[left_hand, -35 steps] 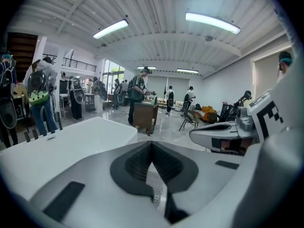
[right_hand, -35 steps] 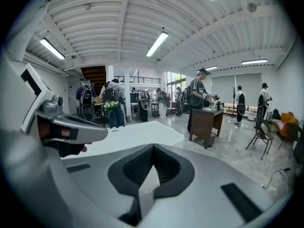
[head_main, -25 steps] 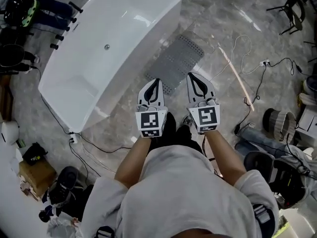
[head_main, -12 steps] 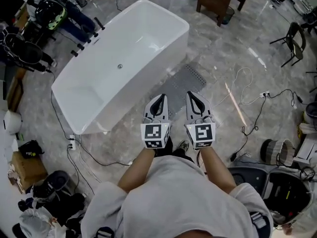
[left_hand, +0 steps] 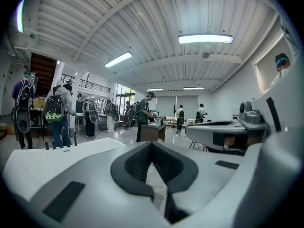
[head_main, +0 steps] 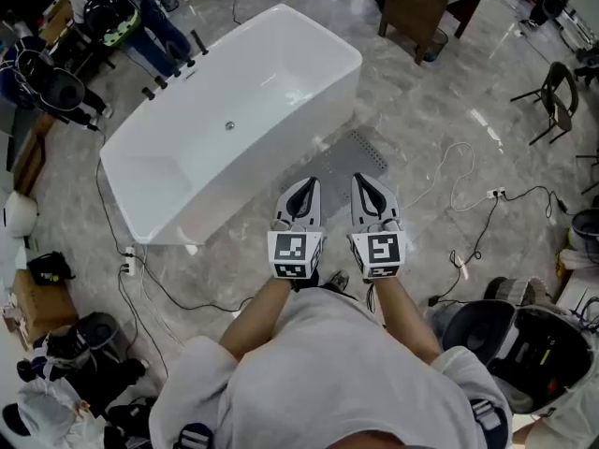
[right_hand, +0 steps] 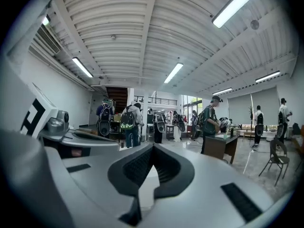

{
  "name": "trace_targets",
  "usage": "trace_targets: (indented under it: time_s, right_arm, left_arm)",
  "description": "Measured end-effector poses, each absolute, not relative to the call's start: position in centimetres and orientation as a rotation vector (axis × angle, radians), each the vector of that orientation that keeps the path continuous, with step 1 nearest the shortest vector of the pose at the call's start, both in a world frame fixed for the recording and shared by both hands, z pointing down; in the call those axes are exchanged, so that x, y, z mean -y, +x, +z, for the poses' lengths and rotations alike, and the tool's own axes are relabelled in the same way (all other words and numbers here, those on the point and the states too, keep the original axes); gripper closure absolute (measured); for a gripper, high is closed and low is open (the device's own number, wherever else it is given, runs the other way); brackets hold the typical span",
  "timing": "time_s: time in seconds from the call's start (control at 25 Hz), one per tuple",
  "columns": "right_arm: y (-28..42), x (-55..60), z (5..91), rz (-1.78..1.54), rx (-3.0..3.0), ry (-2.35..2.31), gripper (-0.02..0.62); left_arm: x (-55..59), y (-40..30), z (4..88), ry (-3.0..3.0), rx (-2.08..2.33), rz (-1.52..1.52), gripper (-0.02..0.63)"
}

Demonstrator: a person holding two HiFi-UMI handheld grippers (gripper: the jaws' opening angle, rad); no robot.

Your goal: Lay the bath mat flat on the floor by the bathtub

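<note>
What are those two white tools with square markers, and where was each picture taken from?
No robot here: a person holds a two-jaw tool in each hand, the left hand-held gripper and the right hand-held gripper. The top-down picture comes from a camera on the person's head. The other two come from cameras riding on each gripper, looking along its jaws. Both pairs of jaws are shut and hold nothing. On the marble floor, a grey bath mat lies flat beside the white bathtub, partly hidden behind the grippers.
</note>
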State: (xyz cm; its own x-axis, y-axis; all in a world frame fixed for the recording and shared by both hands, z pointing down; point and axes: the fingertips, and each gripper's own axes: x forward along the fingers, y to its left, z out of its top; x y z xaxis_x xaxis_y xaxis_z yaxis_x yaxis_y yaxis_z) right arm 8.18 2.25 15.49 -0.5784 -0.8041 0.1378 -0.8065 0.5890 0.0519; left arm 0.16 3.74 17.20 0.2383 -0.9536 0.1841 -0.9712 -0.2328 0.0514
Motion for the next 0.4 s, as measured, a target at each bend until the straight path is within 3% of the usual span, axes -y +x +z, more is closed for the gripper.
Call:
trace_targets:
  time_s: [0.4]
  right_arm:
    - [7.8,0.5,12.6,-0.093,2.709,1.366,0.589]
  left_arm:
    - [-1.2,-0.4,13.9,2.397,1.912,0.126,0.595]
